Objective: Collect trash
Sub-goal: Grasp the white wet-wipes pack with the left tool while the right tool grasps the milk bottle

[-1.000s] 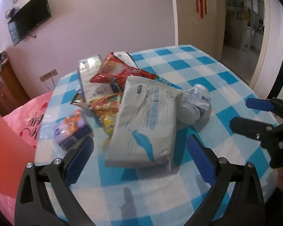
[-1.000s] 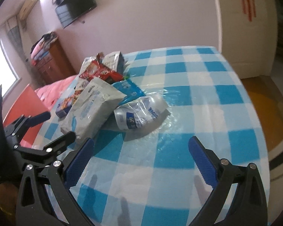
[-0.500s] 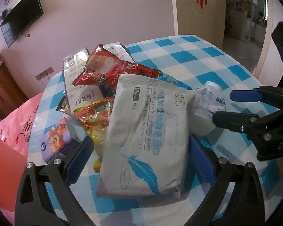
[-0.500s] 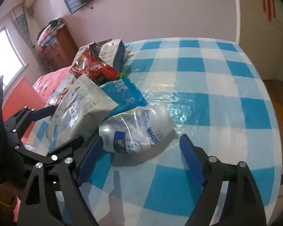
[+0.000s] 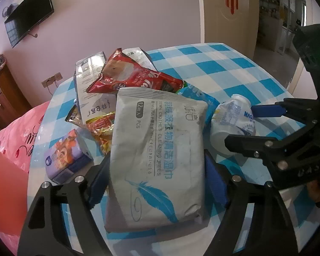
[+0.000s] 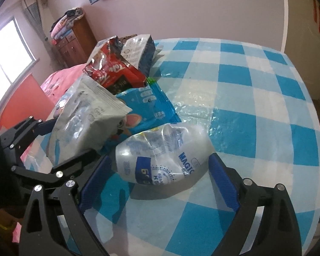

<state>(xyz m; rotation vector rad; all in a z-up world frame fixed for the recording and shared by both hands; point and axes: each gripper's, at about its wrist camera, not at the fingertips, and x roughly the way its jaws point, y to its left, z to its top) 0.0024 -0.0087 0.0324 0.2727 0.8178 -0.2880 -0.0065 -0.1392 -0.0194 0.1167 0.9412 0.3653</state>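
A pile of trash lies on a blue-and-white checked table (image 5: 213,68). A grey wipes pack (image 5: 157,149) lies between the open fingers of my left gripper (image 5: 157,179); the pads sit at its two sides. A crushed clear plastic bottle (image 6: 162,151) lies between the open fingers of my right gripper (image 6: 160,177). The bottle (image 5: 232,117) and the right gripper (image 5: 266,125) also show in the left wrist view. The wipes pack (image 6: 83,119) and the left gripper (image 6: 53,140) show in the right wrist view.
Behind the pack lie a red snack bag (image 5: 134,76), a silver bag (image 5: 89,81), a blue pouch (image 6: 147,108), a yellow-red wrapper (image 5: 102,128) and a small purple box (image 5: 66,160). A pink bedcover (image 5: 17,136) and a red surface (image 5: 2,189) are left of the table.
Both grippers have moved forward. The left one now has the wipes pack between its fingers, and the right one has the crushed bottle between its fingers. Both have narrowed a little.
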